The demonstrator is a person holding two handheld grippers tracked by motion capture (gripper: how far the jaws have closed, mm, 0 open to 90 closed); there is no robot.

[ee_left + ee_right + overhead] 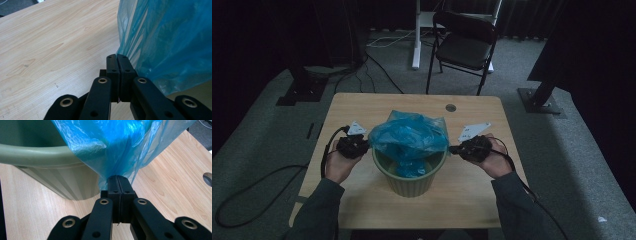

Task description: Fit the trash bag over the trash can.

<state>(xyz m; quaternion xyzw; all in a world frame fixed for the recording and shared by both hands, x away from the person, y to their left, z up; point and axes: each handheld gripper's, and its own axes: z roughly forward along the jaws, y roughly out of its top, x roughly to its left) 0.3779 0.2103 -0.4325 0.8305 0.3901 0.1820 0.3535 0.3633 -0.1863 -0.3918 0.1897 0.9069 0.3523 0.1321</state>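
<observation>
A pale green ribbed bin [409, 176] stands in the middle of the wooden table [362, 107]. A blue plastic bag [409, 135] billows above it, and its lower part hangs down inside. My left gripper [368, 146] is shut on the bag's left edge, with the blue film [170, 42] pinched between its jaws [117, 58]. On the other side, my right gripper [451, 149] is shut on the bag's right edge [117, 147], just outside the bin's rim [37, 153]. Both grippers hold the bag at about rim height.
A round cable hole [451, 107] sits near the table's far edge. Beyond the table stands a black folding chair [464, 42]. Cables [257, 190] trail over the grey carpet to the left.
</observation>
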